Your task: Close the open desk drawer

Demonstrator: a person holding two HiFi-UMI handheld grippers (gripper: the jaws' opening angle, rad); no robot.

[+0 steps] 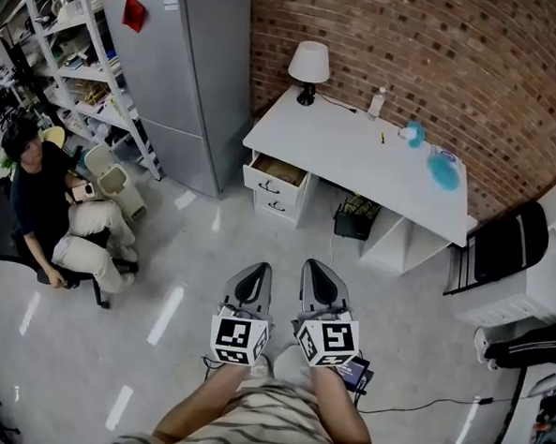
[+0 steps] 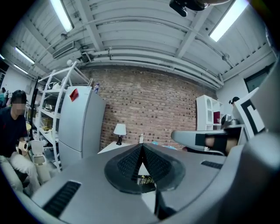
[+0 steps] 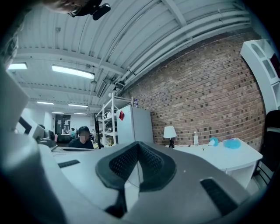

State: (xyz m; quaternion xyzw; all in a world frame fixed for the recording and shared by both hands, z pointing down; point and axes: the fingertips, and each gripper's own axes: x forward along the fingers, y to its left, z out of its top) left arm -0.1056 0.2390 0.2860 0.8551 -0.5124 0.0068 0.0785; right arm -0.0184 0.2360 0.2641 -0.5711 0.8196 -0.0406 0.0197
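The white desk [image 1: 357,156] stands against the brick wall, far ahead of me. Its top left drawer [image 1: 277,172] is pulled out, showing a brownish inside; the drawer below it [image 1: 273,205] is closed. My left gripper [image 1: 253,275] and right gripper [image 1: 318,273] hang side by side over the floor, well short of the desk. Both are shut, with nothing between the pads. In the left gripper view the left gripper [image 2: 141,147] points toward the desk [image 2: 110,148]. In the right gripper view the right gripper [image 3: 138,145] has the desk [image 3: 218,156] to its right.
A lamp [image 1: 308,69], a bottle [image 1: 376,102] and blue items [image 1: 442,169] sit on the desk. A grey fridge [image 1: 179,70] and shelves [image 1: 69,35] stand left of it. A person [image 1: 44,213] sits at far left. A black chair [image 1: 507,244] is right of the desk; cables lie on the floor.
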